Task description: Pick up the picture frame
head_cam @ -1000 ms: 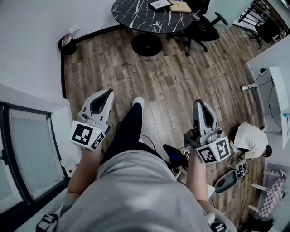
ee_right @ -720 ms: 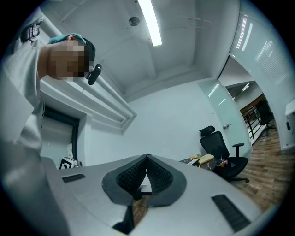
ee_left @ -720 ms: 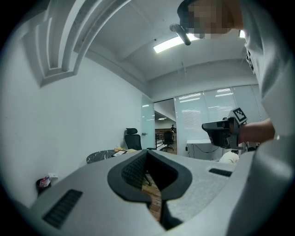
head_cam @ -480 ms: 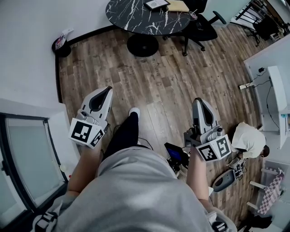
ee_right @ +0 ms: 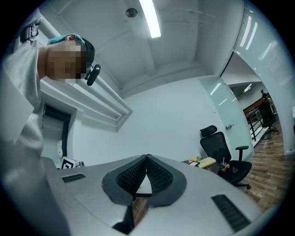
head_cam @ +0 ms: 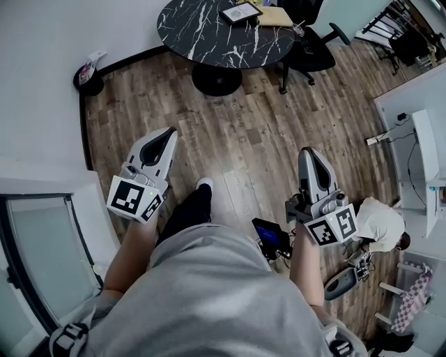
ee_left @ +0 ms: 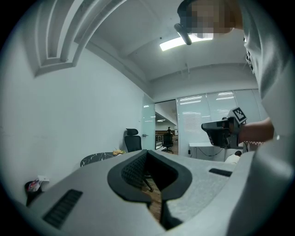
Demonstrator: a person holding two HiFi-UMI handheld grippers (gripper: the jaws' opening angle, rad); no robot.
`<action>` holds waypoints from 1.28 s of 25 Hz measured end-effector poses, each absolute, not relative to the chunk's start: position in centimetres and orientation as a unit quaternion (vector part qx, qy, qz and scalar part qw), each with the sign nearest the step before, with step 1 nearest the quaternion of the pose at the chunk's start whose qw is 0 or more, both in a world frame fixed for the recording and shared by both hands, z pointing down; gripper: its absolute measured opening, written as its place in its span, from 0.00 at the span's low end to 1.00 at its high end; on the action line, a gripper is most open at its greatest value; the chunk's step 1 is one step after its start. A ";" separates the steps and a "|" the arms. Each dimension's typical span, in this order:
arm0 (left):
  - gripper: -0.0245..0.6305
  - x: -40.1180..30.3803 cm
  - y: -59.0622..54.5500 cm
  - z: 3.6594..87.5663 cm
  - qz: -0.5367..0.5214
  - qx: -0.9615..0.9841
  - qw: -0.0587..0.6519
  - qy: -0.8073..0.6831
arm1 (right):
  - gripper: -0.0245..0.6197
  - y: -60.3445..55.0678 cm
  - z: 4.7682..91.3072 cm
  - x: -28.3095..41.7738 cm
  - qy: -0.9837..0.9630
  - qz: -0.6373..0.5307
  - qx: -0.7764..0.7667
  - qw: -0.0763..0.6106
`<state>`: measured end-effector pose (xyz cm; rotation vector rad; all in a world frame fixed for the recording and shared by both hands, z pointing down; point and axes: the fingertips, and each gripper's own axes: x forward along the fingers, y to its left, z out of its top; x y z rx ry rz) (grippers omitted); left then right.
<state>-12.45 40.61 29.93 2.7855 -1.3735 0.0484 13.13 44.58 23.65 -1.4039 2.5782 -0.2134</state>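
Picture frame on table, bin with litter

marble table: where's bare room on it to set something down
The marble table is bare across its left half and near edge, from the picture frame outward. The far right rim is crowded: the frame, a tan pad, and the office chair beside it.

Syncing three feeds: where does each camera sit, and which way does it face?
Head view: on the person's head, facing steeply down at wood floor and marble table with picture frame; torso, leg, left gripper, right gripper show.
Left gripper view: on that gripper, level past shut jaws; right gripper shows.
Right gripper view: likewise, jaws shut; sleeve shows.
Both gripper views share the office chair.
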 end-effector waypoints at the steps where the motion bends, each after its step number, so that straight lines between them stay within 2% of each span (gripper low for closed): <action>1: 0.05 -12.5 39.7 29.9 0.016 0.897 0.018 -0.442 | 0.08 43.5 23.7 13.0 0.872 -0.073 -0.473 0.101; 19: 0.05 -13.6 23.4 30.7 0.021 0.902 0.020 -0.431 | 0.08 28.1 24.9 12.0 0.866 -0.077 -0.487 0.088; 32: 0.05 -15.5 21.3 31.2 0.019 0.901 0.025 -0.433 | 0.08 26.3 23.9 14.5 0.841 -0.059 -0.533 0.079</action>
